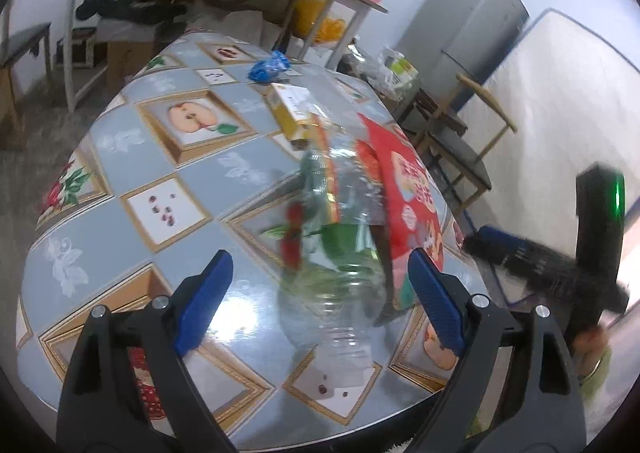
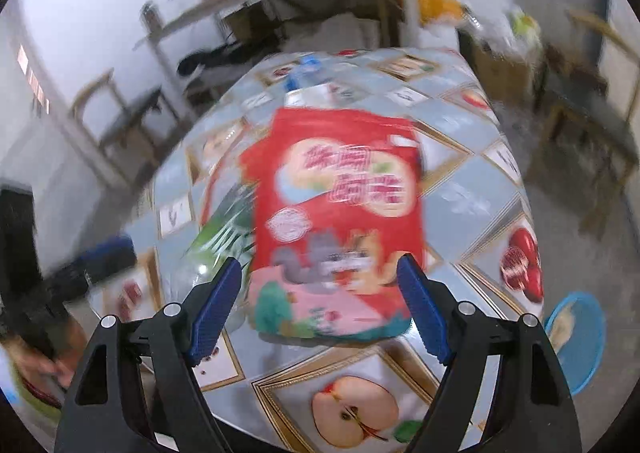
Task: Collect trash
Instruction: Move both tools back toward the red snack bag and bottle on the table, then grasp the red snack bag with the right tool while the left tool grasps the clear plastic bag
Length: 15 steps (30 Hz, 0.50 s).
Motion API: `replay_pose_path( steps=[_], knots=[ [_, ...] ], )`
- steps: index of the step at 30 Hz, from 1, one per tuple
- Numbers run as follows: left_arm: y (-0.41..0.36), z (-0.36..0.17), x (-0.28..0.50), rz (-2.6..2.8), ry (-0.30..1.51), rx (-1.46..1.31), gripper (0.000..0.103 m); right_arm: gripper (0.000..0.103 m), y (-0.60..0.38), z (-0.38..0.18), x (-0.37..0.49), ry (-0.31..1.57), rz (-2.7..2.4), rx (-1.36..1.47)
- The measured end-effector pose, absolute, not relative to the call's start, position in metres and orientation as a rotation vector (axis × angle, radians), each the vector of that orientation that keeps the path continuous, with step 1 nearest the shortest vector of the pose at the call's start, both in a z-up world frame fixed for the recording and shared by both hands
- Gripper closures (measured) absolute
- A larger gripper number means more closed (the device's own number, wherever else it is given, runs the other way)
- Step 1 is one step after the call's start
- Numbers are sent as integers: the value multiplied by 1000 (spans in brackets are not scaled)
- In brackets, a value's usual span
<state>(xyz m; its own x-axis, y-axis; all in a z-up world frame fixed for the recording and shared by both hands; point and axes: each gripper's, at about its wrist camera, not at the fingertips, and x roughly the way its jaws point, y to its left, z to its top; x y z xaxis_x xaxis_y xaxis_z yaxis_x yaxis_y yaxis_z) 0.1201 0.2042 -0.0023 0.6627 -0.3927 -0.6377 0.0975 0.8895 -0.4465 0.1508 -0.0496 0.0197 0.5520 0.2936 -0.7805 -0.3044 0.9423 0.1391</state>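
My left gripper hangs spread wide over the near edge of the table, its blue pads clear of the crushed clear plastic bottle that lies on the fruit-patterned cloth between and just beyond them. My right gripper is likewise released, its pads framing, without pressing, the lower end of a red snack bag lying flat beside the bottle. Farther along the tabletop sits a yellow-and-white carton, then a crumpled blue wrapper near the far edge. A blue basin stands on the floor off the table's right side.
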Motion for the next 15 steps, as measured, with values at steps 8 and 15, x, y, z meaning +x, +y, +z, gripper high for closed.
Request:
replay_pose_path(
  steps=[8,15],
  knots=[
    [227,-18,125,-300,842,-478,44,25,0,-5,122,801,276,-342],
    [226,-20,123,-315,851,-476,48,25,11,-9,94,687,287,-514]
  ],
)
